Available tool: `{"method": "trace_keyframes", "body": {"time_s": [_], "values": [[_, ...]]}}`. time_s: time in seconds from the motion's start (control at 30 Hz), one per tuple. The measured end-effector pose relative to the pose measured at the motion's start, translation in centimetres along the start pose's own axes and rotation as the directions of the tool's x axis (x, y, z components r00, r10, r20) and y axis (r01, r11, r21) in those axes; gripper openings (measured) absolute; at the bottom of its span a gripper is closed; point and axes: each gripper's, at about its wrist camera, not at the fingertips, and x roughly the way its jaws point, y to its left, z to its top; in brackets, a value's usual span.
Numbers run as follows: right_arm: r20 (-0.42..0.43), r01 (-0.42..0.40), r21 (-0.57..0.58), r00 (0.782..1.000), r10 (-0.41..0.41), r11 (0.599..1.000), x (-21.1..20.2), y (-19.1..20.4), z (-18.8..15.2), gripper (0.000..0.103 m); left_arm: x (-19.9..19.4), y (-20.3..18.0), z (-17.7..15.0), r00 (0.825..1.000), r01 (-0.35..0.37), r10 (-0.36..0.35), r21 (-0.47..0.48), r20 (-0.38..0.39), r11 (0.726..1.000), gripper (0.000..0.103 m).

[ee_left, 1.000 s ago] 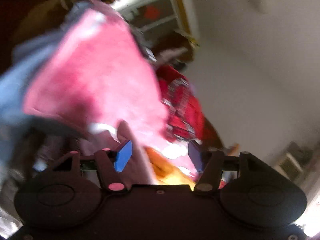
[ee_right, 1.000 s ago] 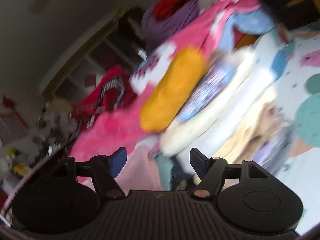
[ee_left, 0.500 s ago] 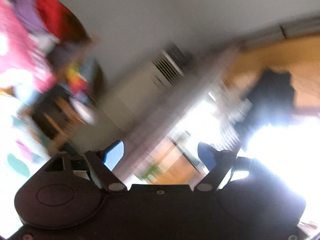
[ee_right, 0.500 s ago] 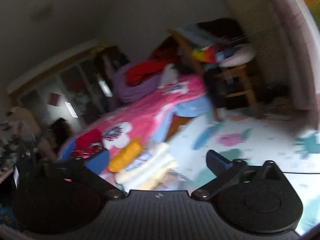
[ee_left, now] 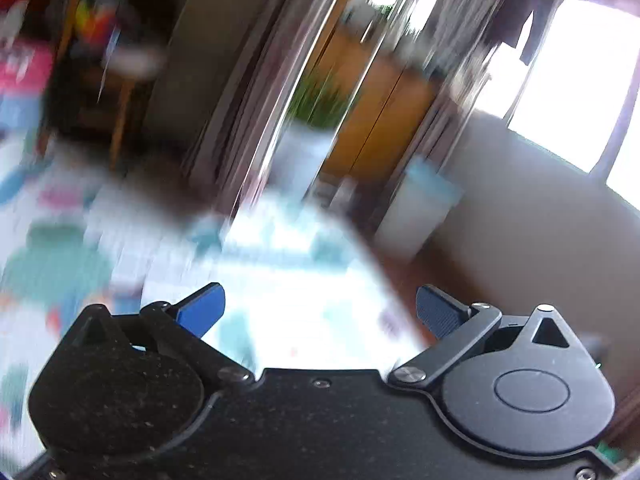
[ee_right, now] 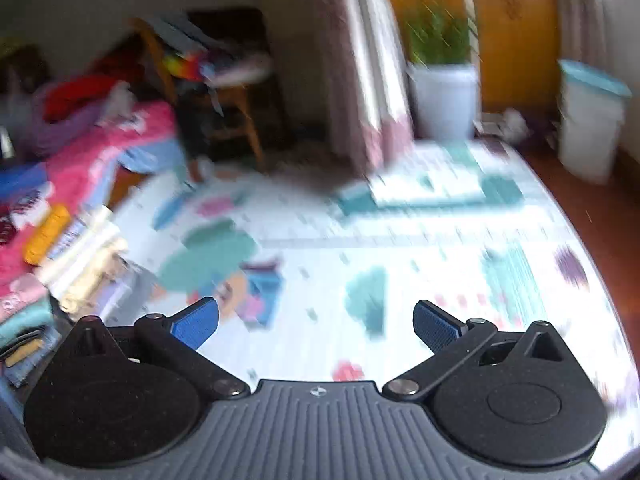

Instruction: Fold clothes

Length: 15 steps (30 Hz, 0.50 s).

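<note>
Underfoot lies a pale play mat (ee_right: 400, 232) printed with teal and pink shapes, and it fills the space ahead of both tools. Nearest to us, the right gripper (ee_right: 316, 322) points down at the mat with its 2 blue-padded jaws spread wide and nothing between them. The left gripper (ee_left: 320, 312) is in the same posture: its jaws are opening, now far apart, and only the bright, washed-out mat shows in the gap. We see both views smeared by motion blur, the left one heavily.

To the left of the right gripper, at the mat's edge, we see the folded clothes (ee_right: 80, 256): a stack of cream, yellow, pink and teal pieces, well apart from either gripper. Just behind that stack spreads a pink blanket (ee_right: 104, 148), with a red and purple heap of fabric beyond it.

Farther back stands a wooden chair (ee_right: 236, 112) loaded with colourful cloth. A pinkish curtain (ee_right: 360, 80) hangs to the floor near the middle. Past it we see a green plant in a white pot (ee_right: 444, 100), a white bin with a light-blue lid (ee_right: 588, 120) on dark wooden floor, and orange wooden panels (ee_right: 516, 32) behind them. In the left view, bright windows (ee_left: 576, 80) glare at the far right.
</note>
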Motion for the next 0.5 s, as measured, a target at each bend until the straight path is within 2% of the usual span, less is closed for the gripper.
{"method": "trace_keyframes", "body": {"time_s": [0.07,0.17,0.23,0.37,0.5], "values": [[-0.057,0.07,0.022,0.996,-0.068,0.997,0.9,-1.0,-1.5,0.103,3.1,0.8,-2.6,0.988,-0.101,0.104,0.024,-0.118,0.995,0.103],[-0.099,0.142,-0.017,0.985,-0.143,0.99,2.8,-1.1,-3.2,0.103,5.6,0.8,-4.1,0.958,-0.211,0.221,0.073,-0.18,0.975,0.103],[-0.091,0.168,-0.011,0.981,-0.169,0.986,3.3,-1.0,-4.3,0.103,6.7,-0.2,-4.3,0.939,-0.267,0.287,0.126,-0.189,0.956,0.103],[-0.111,0.206,-0.042,0.972,-0.209,0.978,4.7,-0.2,-5.6,0.103,7.3,-0.4,-4.9,0.932,-0.281,0.305,0.14,-0.196,0.949,0.103],[-0.137,0.198,-0.038,0.97,-0.201,0.98,4.8,-0.2,-5.8,0.103,7.4,-0.5,-6.5,0.922,-0.301,0.325,0.142,-0.208,0.943,0.103]]}}
